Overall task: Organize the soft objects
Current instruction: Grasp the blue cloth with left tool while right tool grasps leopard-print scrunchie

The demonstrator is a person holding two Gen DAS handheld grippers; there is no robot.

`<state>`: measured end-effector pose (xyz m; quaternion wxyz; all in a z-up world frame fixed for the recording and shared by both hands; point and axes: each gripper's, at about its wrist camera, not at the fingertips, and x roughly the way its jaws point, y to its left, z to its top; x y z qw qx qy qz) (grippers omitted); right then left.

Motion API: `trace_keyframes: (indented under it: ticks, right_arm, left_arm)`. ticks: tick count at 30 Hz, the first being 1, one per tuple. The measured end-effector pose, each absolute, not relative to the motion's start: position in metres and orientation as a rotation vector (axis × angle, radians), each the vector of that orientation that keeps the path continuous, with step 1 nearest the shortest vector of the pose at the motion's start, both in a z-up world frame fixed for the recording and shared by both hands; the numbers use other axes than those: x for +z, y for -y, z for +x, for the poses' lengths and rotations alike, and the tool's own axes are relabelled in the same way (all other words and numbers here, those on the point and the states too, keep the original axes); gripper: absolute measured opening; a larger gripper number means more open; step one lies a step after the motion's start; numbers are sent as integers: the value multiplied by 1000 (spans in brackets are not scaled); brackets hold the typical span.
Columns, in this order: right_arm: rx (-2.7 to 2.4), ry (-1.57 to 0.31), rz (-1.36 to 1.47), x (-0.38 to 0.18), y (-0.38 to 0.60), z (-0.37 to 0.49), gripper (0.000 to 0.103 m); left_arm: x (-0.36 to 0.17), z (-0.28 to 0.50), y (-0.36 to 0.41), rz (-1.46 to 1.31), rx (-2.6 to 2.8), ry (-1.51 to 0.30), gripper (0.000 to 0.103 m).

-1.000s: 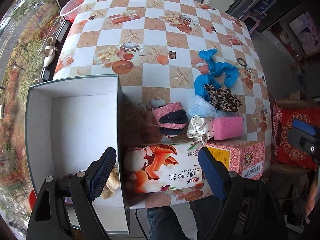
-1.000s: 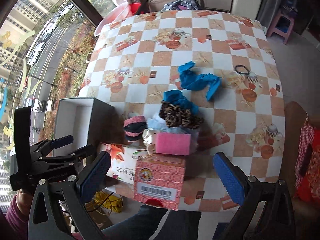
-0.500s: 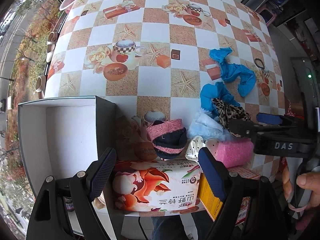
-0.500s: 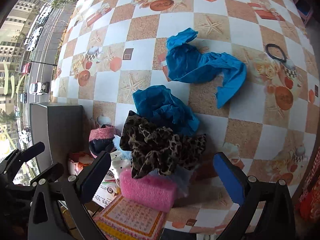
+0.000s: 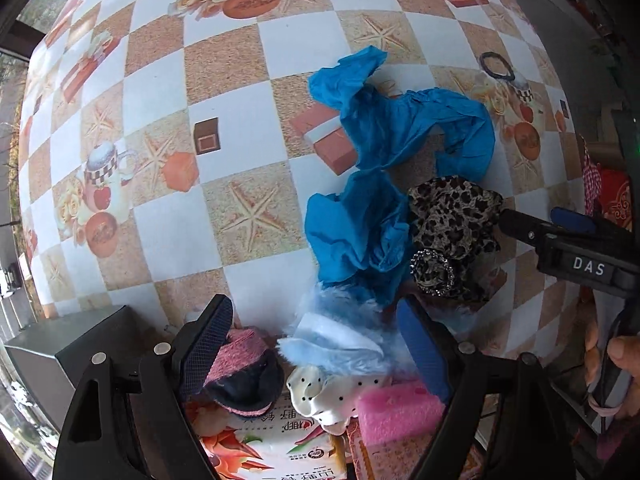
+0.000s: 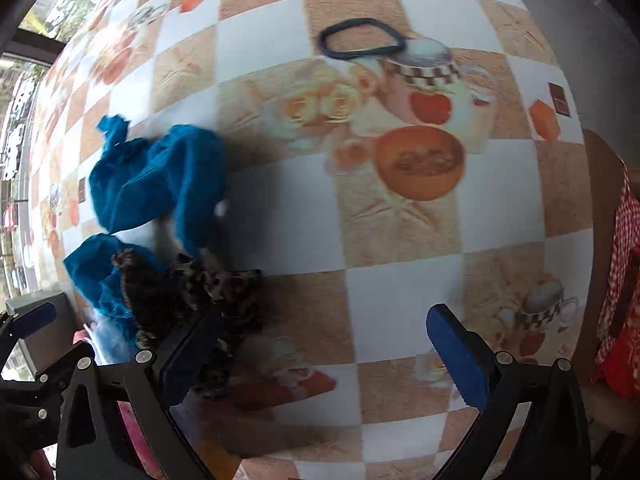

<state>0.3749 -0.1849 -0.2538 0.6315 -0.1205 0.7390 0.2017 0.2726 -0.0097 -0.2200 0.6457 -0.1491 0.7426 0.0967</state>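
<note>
My left gripper (image 5: 316,328) is open, low over a fluffy light-blue item (image 5: 336,336) that lies between its fingers. Around it lie a pink-and-navy knit piece (image 5: 244,364), a white dotted scrunchie (image 5: 316,392), a pink sponge (image 5: 400,408), a leopard scrunchie (image 5: 452,228) and two blue cloths (image 5: 400,124) (image 5: 356,232). My right gripper (image 6: 320,344) is open above bare tablecloth, its left finger (image 6: 188,356) touching the leopard scrunchie (image 6: 192,292). The right gripper also shows in the left wrist view (image 5: 560,236), beside that scrunchie.
A checkered tablecloth (image 5: 240,216) covers the table. A grey box (image 5: 48,356) stands at the lower left. A tissue pack (image 5: 272,448) lies at the near edge. A black hair tie (image 6: 360,38) lies farther out. A red cushion (image 6: 620,352) is right of the table.
Both grippers have moved forward and down over the table. The left now straddles the light-blue fluffy item; the right has swung right, past the leopard scrunchie.
</note>
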Motion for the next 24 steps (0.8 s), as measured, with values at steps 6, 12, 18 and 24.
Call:
trace_keyframes:
  ticks: [6,12,18,24]
  right_arm:
    - [381,-1660,-198,-247,233,385,103]
    - [647,-1620,-181,-223,191,348,103]
    - [599,-1592,-414,-251,153,328,103]
    - [485,-1566,-451,-256,192,346,103]
  left_arm:
    - [-250,296,15,-301,218,-1749,87]
    - [-262,298,3,-302,242,-1771,87]
    - [-271,294,-12,-251,321,-1767,90]
    - [-272,278,-51,-294,413,-1739,98]
